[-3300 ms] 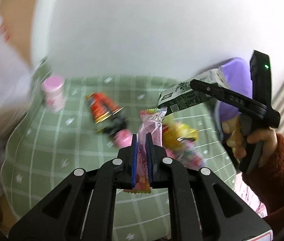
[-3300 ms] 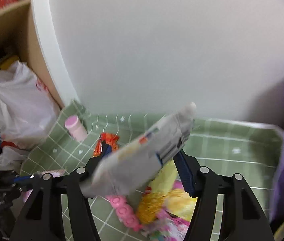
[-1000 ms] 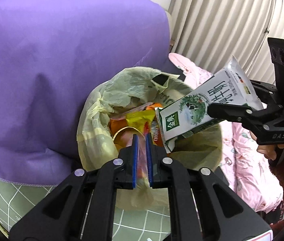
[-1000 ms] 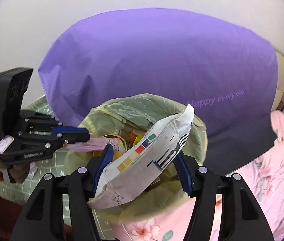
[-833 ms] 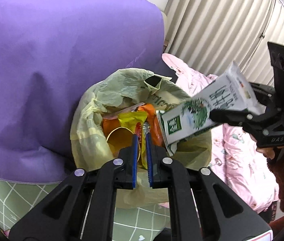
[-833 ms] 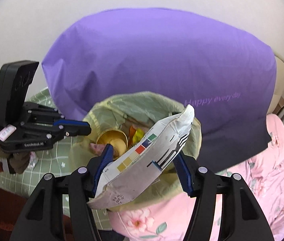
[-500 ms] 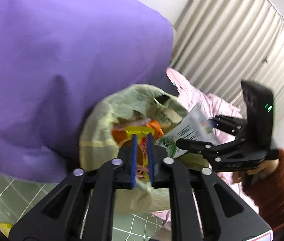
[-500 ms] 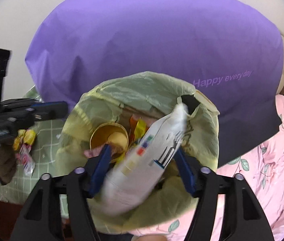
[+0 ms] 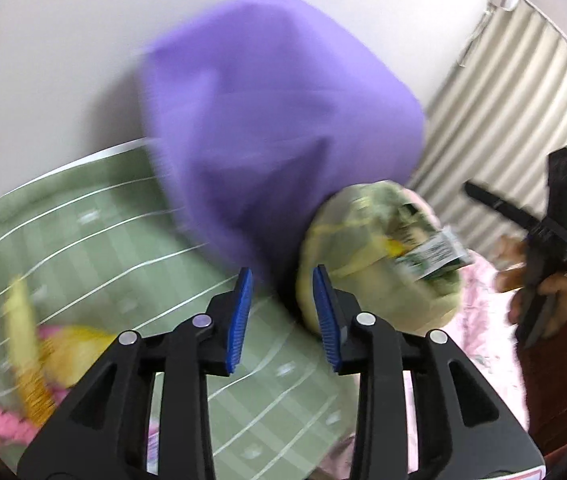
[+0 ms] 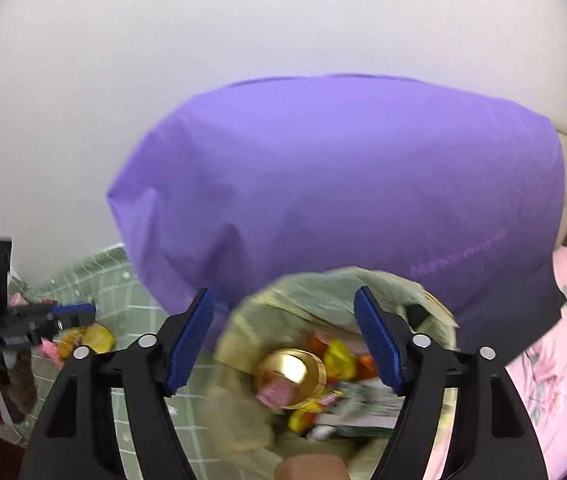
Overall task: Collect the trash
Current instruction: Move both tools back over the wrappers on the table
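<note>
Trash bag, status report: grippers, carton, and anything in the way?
Left gripper open, empty. Right gripper open, empty, above the trash bag. Milk carton inside the bag. Wrappers on the green cloth. Nothing blocking.

Almost nothing can be read. The big purple fabric cushion [image 10: 343, 184] carries a line of pale lettering low on its right side — too smeared to spell out. The green-and-white printed milk carton [image 9: 435, 256], sticking out of the yellow-green plastic trash bag [image 9: 379, 280], shows dark print that motion blur makes illegible. The black handheld gripper [image 10: 71, 312] at the left edge bears a small white label — its characters cannot be made out.
</note>
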A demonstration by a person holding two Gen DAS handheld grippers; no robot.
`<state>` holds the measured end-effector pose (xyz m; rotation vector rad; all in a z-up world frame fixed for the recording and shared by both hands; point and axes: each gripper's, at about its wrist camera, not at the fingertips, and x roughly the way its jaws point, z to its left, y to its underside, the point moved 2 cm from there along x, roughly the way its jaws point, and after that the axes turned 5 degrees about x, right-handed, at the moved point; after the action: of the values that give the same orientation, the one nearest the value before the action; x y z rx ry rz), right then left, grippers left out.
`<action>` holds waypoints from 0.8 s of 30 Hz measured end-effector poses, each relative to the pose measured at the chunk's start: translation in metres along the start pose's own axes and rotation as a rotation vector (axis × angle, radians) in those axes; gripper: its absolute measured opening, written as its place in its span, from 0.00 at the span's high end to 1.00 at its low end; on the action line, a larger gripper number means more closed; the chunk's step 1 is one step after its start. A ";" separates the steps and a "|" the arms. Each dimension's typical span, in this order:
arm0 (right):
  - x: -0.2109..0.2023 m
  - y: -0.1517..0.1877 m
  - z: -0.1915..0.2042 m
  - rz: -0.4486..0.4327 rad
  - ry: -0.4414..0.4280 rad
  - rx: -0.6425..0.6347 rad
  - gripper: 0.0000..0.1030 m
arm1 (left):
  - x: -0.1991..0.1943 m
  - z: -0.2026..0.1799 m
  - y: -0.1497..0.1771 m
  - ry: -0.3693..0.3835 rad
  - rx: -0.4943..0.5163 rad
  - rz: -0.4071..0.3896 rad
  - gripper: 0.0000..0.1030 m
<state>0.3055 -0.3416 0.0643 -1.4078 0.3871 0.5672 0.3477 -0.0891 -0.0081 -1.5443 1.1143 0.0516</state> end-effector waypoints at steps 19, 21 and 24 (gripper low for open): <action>0.076 0.064 0.159 0.038 -0.173 -0.110 0.31 | -0.134 0.276 0.107 -0.518 -0.479 -0.105 0.52; 0.084 0.075 0.171 0.056 -0.155 -0.144 0.31 | -0.129 0.293 0.112 -0.540 -0.505 -0.080 0.52; 0.093 0.091 0.182 0.090 -0.147 -0.170 0.31 | -0.118 0.313 0.113 -0.563 -0.535 -0.064 0.52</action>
<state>0.3131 -0.1425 -0.0377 -1.5055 0.2907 0.7877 0.3732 0.2421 -0.1262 -1.8682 0.6184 0.7458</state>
